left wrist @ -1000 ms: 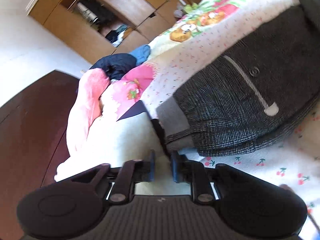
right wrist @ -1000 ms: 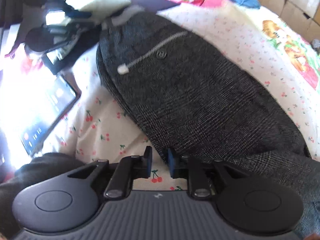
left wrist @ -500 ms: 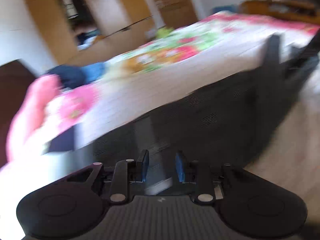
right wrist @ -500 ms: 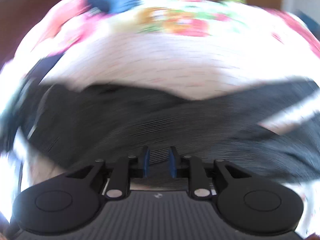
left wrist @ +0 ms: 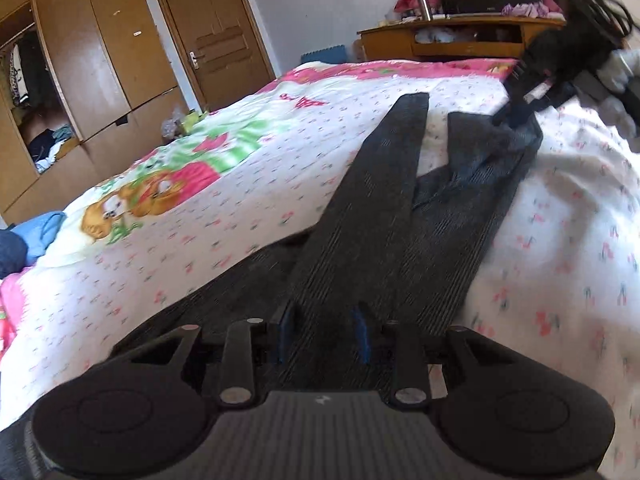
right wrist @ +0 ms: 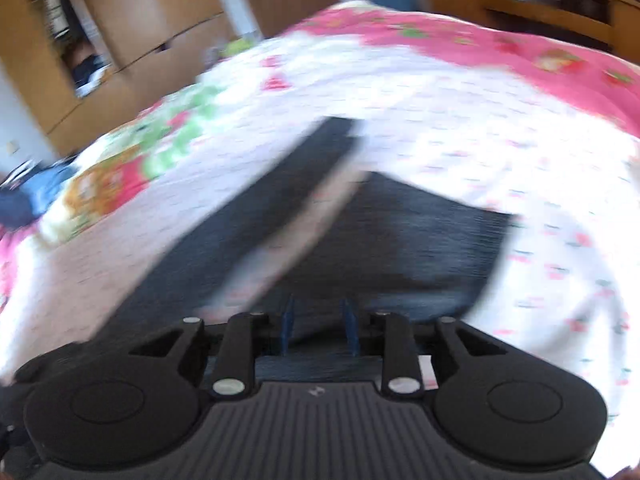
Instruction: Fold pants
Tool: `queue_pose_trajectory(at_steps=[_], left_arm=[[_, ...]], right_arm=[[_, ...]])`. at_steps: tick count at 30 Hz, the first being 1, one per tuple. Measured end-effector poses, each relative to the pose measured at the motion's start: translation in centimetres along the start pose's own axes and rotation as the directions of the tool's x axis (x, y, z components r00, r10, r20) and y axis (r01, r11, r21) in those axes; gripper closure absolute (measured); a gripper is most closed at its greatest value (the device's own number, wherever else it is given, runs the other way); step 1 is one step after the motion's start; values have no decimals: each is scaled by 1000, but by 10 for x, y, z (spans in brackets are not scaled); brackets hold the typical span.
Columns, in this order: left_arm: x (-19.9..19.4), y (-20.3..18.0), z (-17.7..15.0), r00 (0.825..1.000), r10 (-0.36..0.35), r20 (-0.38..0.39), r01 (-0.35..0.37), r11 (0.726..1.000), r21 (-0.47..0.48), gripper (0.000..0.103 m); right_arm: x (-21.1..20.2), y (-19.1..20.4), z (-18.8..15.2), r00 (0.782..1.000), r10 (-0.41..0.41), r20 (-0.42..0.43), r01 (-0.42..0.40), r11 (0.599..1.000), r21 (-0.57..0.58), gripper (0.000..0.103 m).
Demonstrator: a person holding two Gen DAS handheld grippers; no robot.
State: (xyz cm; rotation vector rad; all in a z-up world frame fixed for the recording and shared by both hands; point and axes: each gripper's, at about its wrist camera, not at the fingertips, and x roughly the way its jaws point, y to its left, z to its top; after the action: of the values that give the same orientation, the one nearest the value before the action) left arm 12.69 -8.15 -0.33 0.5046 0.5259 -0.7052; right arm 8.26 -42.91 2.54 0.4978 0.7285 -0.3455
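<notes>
Bright daylight; right view motion-blurred; fisheye edges.

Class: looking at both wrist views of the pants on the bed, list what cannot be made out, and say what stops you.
- Pants waistband: left view, hidden under the left claw.
- Pants weave and folds: right view, motion blur.
- Far leg end: left view, covered by the right claw.
- Wardrobe contents: left view, too small.

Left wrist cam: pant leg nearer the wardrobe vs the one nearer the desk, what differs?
The wardrobe-side leg lies straight and flat; the desk-side leg is bunched and wrinkled toward its far end. The wardrobe-side leg ends in a clean, square hem; the desk-side leg's hem is lost in its folds. Shared: the same dark grey woven fabric, both lying on the cherry-print sheet and spreading apart away from the camera.
</notes>
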Motion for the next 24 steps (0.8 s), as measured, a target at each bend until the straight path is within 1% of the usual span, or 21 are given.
queue_pose_trajectory(at_steps=[2,3,5,8,9,10,11,12,13,14,15,16,17,20,21,22,24], left_arm=[[10,-4,11,1000,-15,11,15,1000,2,57],[13,-7,16,1000,-22,17,22,1000,6,57],[19,-15,24,999,-40,22,39,999,24,56],[27,-31,33,997,-72,18,71,996,53,56],[32,-36,37,996,-85,14,84,995,57,56],[36,-41,41,995,-94,13,94,994,59,56],[39,-45,46,995,-104,14,103,993,62,56],[42,-50,50,994,-110,15,109,992,65,56],[44,-53,54,994,-112,16,111,991,71,56],[46,-56,57,993,-114,16,112,991,77,56],[47,-58,60,993,-115,16,113,990,83,56],[48,-61,62,993,-114,18,112,990,89,56],[49,-63,65,994,-112,19,109,989,94,56],[50,-69,69,993,-116,22,113,988,109,56],[51,-72,70,992,-120,23,117,987,114,56],[52,-74,71,992,-125,23,122,986,116,56],[54,-79,73,990,-137,21,133,984,118,56]], right_arm=[[6,-25,-2,999,-42,-24,44,996,81,73],[9,-35,-3,999,-45,-28,48,992,120,73],[8,-57,-6,999,-42,-5,42,980,192,75],[15,-70,-5,999,-3,43,-7,971,238,73],[22,-75,-3,999,25,39,-34,966,255,69],[30,-79,-1,998,51,31,-58,961,269,69],[36,-79,2,997,62,44,-72,957,279,69],[38,-82,3,995,71,64,-86,954,288,74],[40,-82,7,995,79,68,-96,950,299,93],[41,-86,10,994,88,64,-104,942,318,101],[41,-91,12,991,113,65,-129,930,345,101],[38,-96,13,986,143,81,-163,916,367,101],[31,-101,13,983,156,99,-182,908,378,101],[5,-108,15,973,174,150,-218,905,365,101],[-4,-111,14,974,166,153,-211,912,353,101],[-7,-111,14,978,148,149,-191,922,337,95],[-12,-115,10,984,105,141,-146,934,324,94]])
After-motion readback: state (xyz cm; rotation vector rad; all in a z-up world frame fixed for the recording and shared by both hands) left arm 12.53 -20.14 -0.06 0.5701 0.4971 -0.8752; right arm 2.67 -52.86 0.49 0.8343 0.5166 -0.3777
